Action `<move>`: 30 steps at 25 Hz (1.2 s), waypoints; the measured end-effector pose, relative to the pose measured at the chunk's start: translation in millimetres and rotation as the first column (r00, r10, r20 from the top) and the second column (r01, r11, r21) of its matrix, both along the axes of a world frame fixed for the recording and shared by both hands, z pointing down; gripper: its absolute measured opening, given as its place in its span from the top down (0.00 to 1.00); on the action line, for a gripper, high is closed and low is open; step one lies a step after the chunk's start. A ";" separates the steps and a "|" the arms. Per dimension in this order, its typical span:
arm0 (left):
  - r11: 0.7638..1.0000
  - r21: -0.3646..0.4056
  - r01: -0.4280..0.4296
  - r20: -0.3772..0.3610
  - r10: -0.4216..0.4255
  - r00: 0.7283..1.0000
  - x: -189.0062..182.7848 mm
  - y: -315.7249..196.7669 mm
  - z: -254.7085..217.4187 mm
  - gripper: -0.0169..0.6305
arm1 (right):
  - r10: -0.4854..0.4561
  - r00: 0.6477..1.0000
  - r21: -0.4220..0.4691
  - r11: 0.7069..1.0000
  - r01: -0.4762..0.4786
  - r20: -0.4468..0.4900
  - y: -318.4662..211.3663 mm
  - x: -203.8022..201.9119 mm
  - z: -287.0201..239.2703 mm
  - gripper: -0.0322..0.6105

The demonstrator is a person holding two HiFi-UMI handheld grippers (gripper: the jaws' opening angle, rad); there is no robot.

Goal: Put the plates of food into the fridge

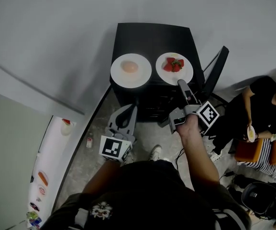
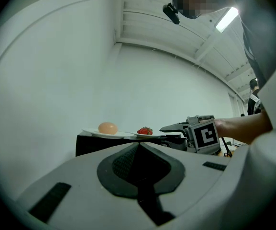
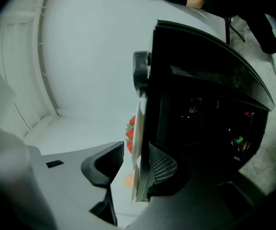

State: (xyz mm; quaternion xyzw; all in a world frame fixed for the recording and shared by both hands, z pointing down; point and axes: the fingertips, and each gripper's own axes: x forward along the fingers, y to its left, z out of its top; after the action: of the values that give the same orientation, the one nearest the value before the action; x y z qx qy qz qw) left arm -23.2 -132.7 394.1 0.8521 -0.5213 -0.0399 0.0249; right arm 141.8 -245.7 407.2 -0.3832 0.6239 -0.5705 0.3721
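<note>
The right claw point(image 1: 182, 84) lies rolled on its side at the near edge of the black cabinet point(image 1: 152, 35), with its jaws wide apart. The rim of the strawberry plate point(image 1: 186, 75) stands between them, along with the cabinet's top edge. One jaw is clear above the plate and the other sits under the edge, so nothing is clamped. The strawberries point(image 1: 174, 64) lie just past the fingertips.

Left of this claw, a second plate point(image 1: 130, 82) sits just beside the first on the cabinet top. It carries a pale round piece of food point(image 1: 129, 66).

The left claw point(image 1: 129, 110) is held back from the cabinet, its jaws closed together on nothing. Both plates sit ahead of it, well apart from its tips. A seated person point(image 1: 262, 104) is off to the right of the right claw.
</note>
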 end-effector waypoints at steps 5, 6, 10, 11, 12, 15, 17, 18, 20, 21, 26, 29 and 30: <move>1.000 0.008 0.009 0.020 -0.009 1.000 -4.4 16.7 -3.9 0.94 | -0.001 1.000 0.000 1.000 0.001 0.014 15.1 -0.5 -9.9 0.76; 1.000 0.007 0.010 0.019 -0.010 1.000 -4.6 17.0 -3.4 0.94 | 0.001 1.000 -0.002 1.000 -0.001 0.009 15.3 -0.4 -9.7 0.81; 1.000 0.008 0.013 0.011 -0.013 1.000 -3.4 25.0 -4.3 0.94 | 0.009 1.000 0.006 1.000 -0.009 -0.008 22.4 2.4 -14.1 0.88; 1.000 0.006 0.015 0.008 -0.015 1.000 -3.3 24.3 -3.7 0.94 | 0.012 1.000 0.006 1.000 -0.012 -0.009 21.9 3.2 -13.9 0.89; 1.000 0.000 0.016 0.005 -0.016 1.000 -3.4 21.9 -1.5 0.94 | 0.015 1.000 0.006 1.000 -0.015 -0.009 19.9 3.7 -12.5 0.89; 1.000 -0.015 0.012 0.003 -0.012 1.000 -3.3 16.1 6.9 0.94 | 0.023 1.000 0.018 1.000 -0.023 -0.002 15.5 5.5 -10.4 0.89; 1.000 -0.012 0.009 0.006 -0.009 1.000 -2.9 18.0 7.1 0.94 | 0.025 1.000 0.025 0.999 -0.025 0.003 18.9 6.7 -12.1 0.89; 1.000 -0.010 0.007 0.005 -0.007 1.000 -2.8 17.5 7.3 0.94 | 0.025 1.000 0.026 0.999 -0.025 0.005 19.4 6.8 -12.5 0.89; 1.000 -0.013 0.006 0.005 -0.006 1.000 -3.1 13.6 7.0 0.94 | 0.026 1.000 0.026 0.999 -0.027 0.011 18.7 6.9 -12.0 0.89; 1.000 -0.016 0.007 0.006 -0.007 1.000 -3.9 11.9 6.3 0.94 | 0.027 1.000 0.025 0.999 -0.027 0.013 19.1 7.1 -11.3 0.89; 1.000 -0.026 -0.002 0.002 0.002 1.000 -6.5 2.9 12.3 0.94 | 0.029 0.999 0.037 0.999 -0.031 0.045 22.8 7.2 -10.5 0.90; 0.999 -0.041 -0.006 0.008 0.007 1.000 -9.5 -7.3 16.7 0.94 | 0.026 0.998 0.053 0.998 -0.030 0.060 22.6 6.7 -12.1 0.90; 0.999 -0.046 -0.010 0.008 0.010 1.000 -10.7 -11.6 19.1 0.94 | 0.025 0.997 0.055 0.998 -0.029 0.066 22.3 6.1 -12.8 0.90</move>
State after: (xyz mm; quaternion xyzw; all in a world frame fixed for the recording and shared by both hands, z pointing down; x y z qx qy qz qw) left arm -33.9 -144.3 413.2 0.8541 -0.5179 -0.0243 0.0426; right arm 147.9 -223.4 394.4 -0.3622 0.6219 -0.5599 0.4106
